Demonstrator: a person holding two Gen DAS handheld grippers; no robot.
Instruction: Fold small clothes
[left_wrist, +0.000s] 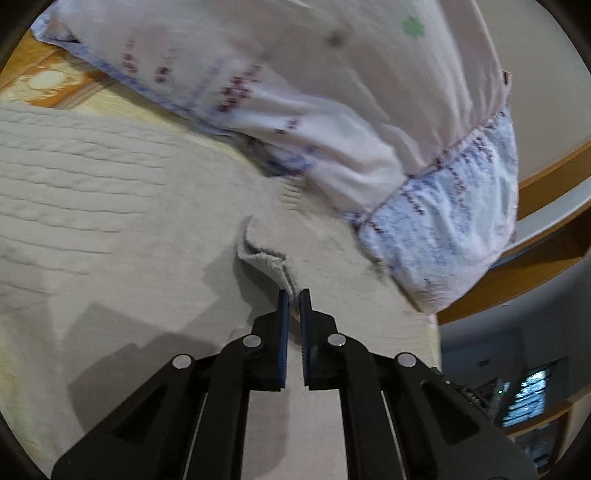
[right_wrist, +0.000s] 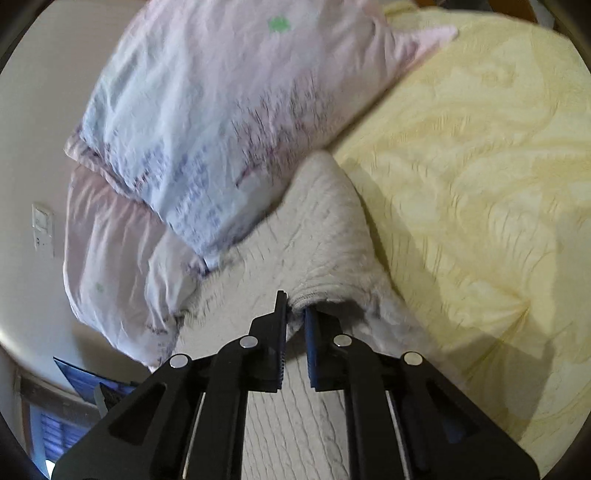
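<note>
A pale grey knitted garment (left_wrist: 110, 206) lies spread on the bed. My left gripper (left_wrist: 294, 297) is shut on a pinched-up corner of its edge. In the right wrist view the same grey knit (right_wrist: 321, 221) is lifted into a raised fold. My right gripper (right_wrist: 295, 308) is shut on its hemmed edge and holds it off the bed.
A pale pink and blue floral pillow (left_wrist: 332, 92) lies just beyond the garment, also in the right wrist view (right_wrist: 207, 122). A yellow quilted bedspread (right_wrist: 480, 184) covers the bed to the right. A wooden bed frame (left_wrist: 546, 177) and the wall stand beyond.
</note>
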